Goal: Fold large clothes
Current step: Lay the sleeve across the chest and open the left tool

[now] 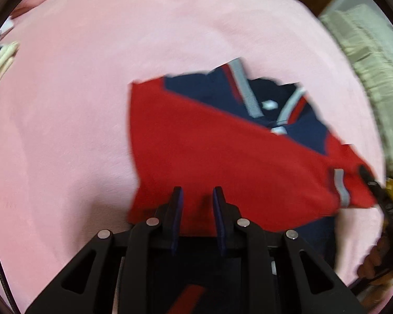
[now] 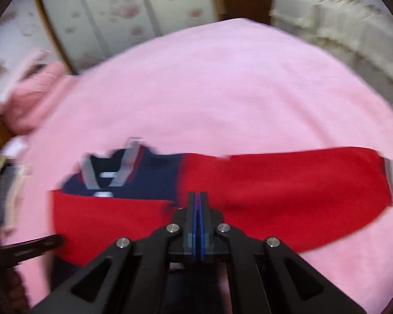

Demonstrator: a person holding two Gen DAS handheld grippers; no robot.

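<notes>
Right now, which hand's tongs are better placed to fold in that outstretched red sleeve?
Probably right: the right tongs, shut, hang over the red-and-navy polo shirt beside its sleeve, while the left tongs, slightly parted, sit at the shirt's opposite edge.

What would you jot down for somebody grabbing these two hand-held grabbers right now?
Left gripper: fingers slightly apart over the near edge of the red and navy shirt; whether they pinch cloth is unclear.
Right gripper: fingers shut tight; no cloth shows between them.
Shirt lies on the pink blanket, collar away from you, one red sleeve stretched out sideways.
Done: shirt laid out.
Left: probably sleeve in, then body folds.
</notes>
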